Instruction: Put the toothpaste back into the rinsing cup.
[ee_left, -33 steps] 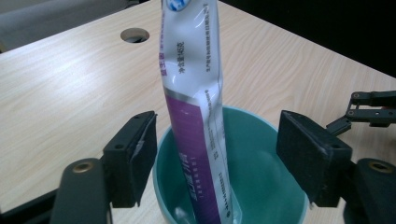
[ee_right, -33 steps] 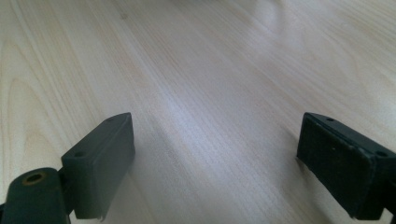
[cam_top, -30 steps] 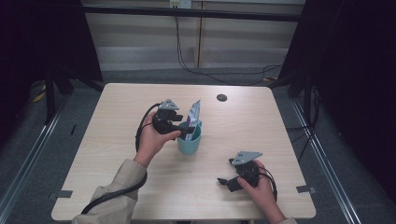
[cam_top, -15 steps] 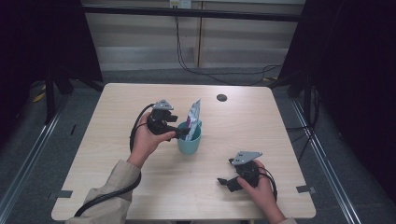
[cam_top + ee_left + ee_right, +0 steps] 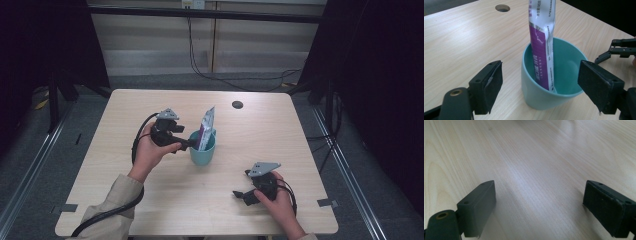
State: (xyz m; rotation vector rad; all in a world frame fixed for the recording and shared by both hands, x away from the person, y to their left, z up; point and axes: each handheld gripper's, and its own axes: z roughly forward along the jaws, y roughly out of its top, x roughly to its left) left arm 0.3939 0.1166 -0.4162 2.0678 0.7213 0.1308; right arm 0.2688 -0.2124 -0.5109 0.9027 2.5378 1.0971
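High view shows the left claw [image 5: 189, 145] held level just beside the teal cup [image 5: 202, 152] near the middle of the tabletop [image 5: 280, 130], its tips close to the cup's left wall. Its jaws have just been opening and stand wide apart, released; in the left gripper view the cup sits between the two pads [image 5: 495, 86] without either pad touching it. A purple-and-white sachet [image 5: 542, 42] stands upright in the cup, leaning against the rim on the cup's left in that view, with its upper half rising well above the rim. The left hand [image 5: 150, 152] grips the gripper body from behind, the forearm entering from the lower left with the cable looping beside the wrist. The right claw [image 5: 239, 195] rests low over the tabletop near the front right edge, well apart from the cup. Its jaws are spread wide with nothing but bare wood between them, as the right gripper view confirms. The right hand [image 5: 277, 200] holds it from the bottom edge, pointing leftward.
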